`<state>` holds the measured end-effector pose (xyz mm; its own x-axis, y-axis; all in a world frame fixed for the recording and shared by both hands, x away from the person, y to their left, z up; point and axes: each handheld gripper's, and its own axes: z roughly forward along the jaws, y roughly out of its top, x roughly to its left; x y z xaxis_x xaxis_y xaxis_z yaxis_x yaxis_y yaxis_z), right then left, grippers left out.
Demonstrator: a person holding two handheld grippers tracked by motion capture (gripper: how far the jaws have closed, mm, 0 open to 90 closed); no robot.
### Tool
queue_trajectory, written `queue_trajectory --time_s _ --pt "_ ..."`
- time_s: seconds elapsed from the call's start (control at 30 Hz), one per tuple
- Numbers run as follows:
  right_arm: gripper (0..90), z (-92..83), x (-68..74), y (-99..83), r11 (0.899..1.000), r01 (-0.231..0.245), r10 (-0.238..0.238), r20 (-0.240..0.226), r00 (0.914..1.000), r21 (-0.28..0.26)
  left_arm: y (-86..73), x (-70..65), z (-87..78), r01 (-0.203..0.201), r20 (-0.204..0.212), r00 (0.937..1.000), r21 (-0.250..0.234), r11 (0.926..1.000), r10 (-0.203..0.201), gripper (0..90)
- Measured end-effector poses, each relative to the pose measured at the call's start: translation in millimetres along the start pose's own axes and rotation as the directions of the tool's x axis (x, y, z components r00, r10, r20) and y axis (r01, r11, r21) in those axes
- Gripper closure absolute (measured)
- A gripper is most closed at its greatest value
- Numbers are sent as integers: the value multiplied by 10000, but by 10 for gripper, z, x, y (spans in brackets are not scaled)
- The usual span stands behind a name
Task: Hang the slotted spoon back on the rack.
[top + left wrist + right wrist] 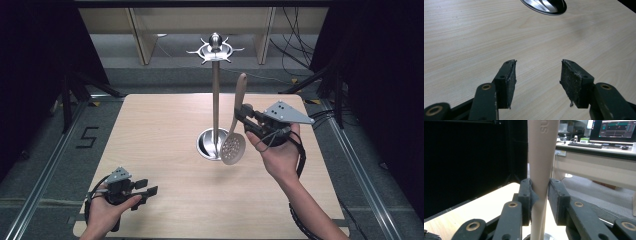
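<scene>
Beige skimmer [235, 131] clamped upright — right hand-held gripper [243, 116], beside steel stand [215, 95]

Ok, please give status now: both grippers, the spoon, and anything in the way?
Right gripper shut on slotted spoon, handle up, bowl beside stand pole. Left gripper open, low over table. Hooks above, nothing hanging.

In the right gripper view, the top edge is cutting off the skimmer [541, 157] handle and its raised lettering, and the bottom edge is hiding its perforated head. In the left gripper view, the stand base [546, 5] is running past the top edge
</scene>
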<state>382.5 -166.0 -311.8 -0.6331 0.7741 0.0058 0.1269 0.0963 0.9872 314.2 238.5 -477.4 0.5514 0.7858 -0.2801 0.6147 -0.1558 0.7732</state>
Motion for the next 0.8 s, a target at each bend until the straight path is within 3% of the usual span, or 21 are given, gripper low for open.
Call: queue_trajectory --time_s 0.1,0.27,0.33,0.5,0.57,0.8 --pt "735 6 15 14 9999 -125 125 37 9999 53 0 -1 0 2 4 10000 -5 10000 -2 450" --pt "735 33 -1 42 9996 257 -254 168 9995 -150 0 -2 -1 8 -2 10000 0 10000 -8 450" --pt "735 36 34 48 9998 -202 202 21 9998 3 0 -2 -1 -10 5 10000 -6 10000 10 451" --pt "735 49 14 73 9999 73 -72 89 9999 -141 0 -1 0 -11 7 10000 -4 10000 11 450" --pt "735 49 33 77 9998 -219 219 104 9997 -44 0 -2 0 -10 10 10000 0 10000 10 450" --pt "735 70 49 93 9996 -266 266 64 9996 -54 1 -2 -1 -24 12 10000 3 10000 24 450"
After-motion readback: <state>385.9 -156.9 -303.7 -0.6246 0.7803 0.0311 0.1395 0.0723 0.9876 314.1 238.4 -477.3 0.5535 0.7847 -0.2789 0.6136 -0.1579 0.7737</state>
